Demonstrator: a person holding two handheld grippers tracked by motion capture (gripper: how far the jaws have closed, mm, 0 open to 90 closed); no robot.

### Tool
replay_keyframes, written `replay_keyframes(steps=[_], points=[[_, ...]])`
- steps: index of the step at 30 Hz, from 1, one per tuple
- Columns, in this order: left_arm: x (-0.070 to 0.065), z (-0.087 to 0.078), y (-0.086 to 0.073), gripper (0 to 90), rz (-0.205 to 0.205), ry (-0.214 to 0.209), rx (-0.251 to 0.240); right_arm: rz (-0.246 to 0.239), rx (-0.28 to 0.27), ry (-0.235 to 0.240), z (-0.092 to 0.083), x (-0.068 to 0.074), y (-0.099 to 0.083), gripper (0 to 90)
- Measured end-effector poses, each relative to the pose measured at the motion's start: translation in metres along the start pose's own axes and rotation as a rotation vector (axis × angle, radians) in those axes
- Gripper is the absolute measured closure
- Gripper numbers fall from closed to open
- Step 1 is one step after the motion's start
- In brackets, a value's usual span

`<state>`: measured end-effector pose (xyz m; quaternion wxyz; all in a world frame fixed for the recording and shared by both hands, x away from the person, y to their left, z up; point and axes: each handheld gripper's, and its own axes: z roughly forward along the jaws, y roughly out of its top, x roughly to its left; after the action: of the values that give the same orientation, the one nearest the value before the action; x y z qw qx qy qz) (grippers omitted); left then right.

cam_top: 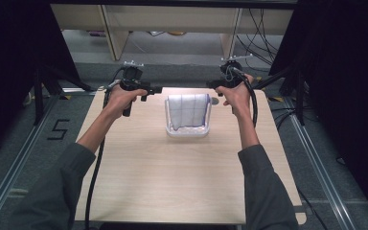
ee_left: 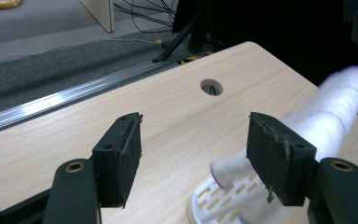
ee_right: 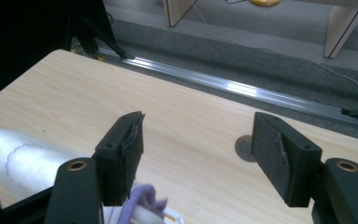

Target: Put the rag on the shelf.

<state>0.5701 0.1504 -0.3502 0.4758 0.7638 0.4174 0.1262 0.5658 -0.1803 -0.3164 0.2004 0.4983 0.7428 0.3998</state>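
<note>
A white slotted rack (cam_top: 188,131) stands at the middle of the wooden table (cam_top: 172,177), with a white cloth with thin purple lines (cam_top: 188,110) draped over it. My left gripper (cam_top: 155,89) is held level just left of the cloth's far end, and my right gripper (cam_top: 211,85) is just right of it. In the left gripper view the gripper (ee_left: 193,158) is open and empty, with the cloth (ee_left: 340,93) and rack (ee_left: 214,200) beyond its right jaw. In the right gripper view the gripper (ee_right: 196,158) is open too, with the cloth (ee_right: 23,158) low on the left.
A round cable hole (cam_top: 214,101) lies in the table near the rack's far right corner. Metal floor rails (cam_top: 9,163) run along both sides. Wooden furniture legs (cam_top: 112,33) and loose cables (cam_top: 261,28) stand beyond the far edge. Dark curtains flank the table.
</note>
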Motion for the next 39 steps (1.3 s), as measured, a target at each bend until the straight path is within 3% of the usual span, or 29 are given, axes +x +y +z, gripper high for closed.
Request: replay_keyframes(steps=[8,13,14,17,22,23,24,30,32,33,34,39], points=[[-0.005,-0.016,-0.015,32.2,0.019,-0.009,0.008,-0.043,-0.009,0.021,-0.010,0.005,-0.010,33.6],[-0.012,-0.023,-0.024,31.9,0.031,-0.019,0.002,-0.031,-0.014,0.037,-0.017,0.010,-0.014,33.6],[-0.014,-0.024,-0.026,31.3,0.033,-0.028,0.004,-0.052,-0.021,0.035,-0.017,0.009,-0.015,33.6],[-0.018,-0.029,-0.031,31.3,0.037,-0.047,-0.007,-0.034,-0.019,0.035,-0.021,0.010,-0.018,33.6],[-0.024,-0.035,-0.039,31.1,0.044,-0.057,-0.018,-0.048,-0.020,0.039,-0.025,0.010,-0.023,33.5],[-0.025,-0.036,-0.040,31.1,0.042,-0.059,-0.021,-0.069,-0.030,0.049,-0.026,0.010,-0.024,33.4],[-0.026,-0.037,-0.042,31.1,0.045,-0.068,-0.023,-0.050,-0.025,0.051,-0.027,0.012,-0.025,33.5],[-0.033,-0.041,-0.049,31.0,0.055,-0.091,-0.026,-0.072,-0.035,0.062,-0.031,0.014,-0.033,33.1],[-0.035,-0.042,-0.051,30.9,0.054,-0.089,-0.029,-0.058,-0.033,0.070,-0.034,0.016,-0.036,33.1],[-0.036,-0.042,-0.052,30.9,0.053,-0.090,-0.035,-0.079,-0.041,0.064,-0.034,0.015,-0.037,33.1],[-0.036,-0.043,-0.054,30.8,0.053,-0.097,-0.033,-0.058,-0.029,0.063,-0.036,0.016,-0.038,33.1],[-0.043,-0.046,-0.060,29.9,0.051,-0.114,-0.037,-0.045,-0.041,0.068,-0.039,0.017,-0.045,32.9]])
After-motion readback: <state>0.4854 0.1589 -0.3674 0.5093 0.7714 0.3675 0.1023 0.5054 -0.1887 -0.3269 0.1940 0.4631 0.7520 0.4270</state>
